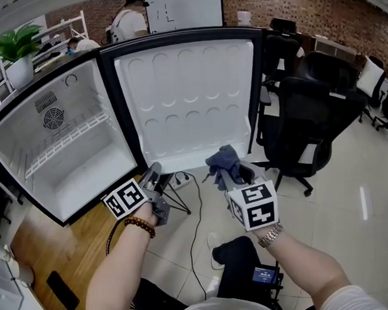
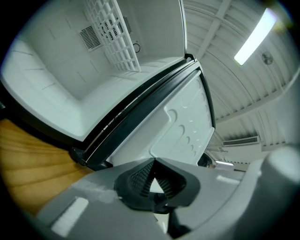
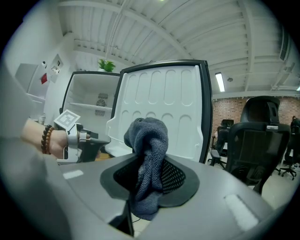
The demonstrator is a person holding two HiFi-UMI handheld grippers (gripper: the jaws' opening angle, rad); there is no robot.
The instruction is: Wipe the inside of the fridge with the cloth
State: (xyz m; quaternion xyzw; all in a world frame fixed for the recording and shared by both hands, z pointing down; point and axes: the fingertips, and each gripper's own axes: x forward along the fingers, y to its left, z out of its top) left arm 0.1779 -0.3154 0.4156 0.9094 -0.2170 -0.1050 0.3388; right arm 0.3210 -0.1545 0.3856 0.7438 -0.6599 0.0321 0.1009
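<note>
Evidently wiping hasn't begun: the mini fridge (image 1: 79, 92) stands open. The right gripper (image 1: 231, 178) pinches the cloth (image 3: 147, 150); the left gripper (image 1: 154, 174) is pressed together.

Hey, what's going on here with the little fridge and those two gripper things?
A person holds a gripper in each hand in front of a small fridge whose door stands wide open. The right gripper is shut on a bunched grey-blue cloth, held out in front of the door. The left gripper is shut with nothing in it, near the fridge's lower front edge. The cloth has not yet reached the inside, so no wiping is under way.
</note>
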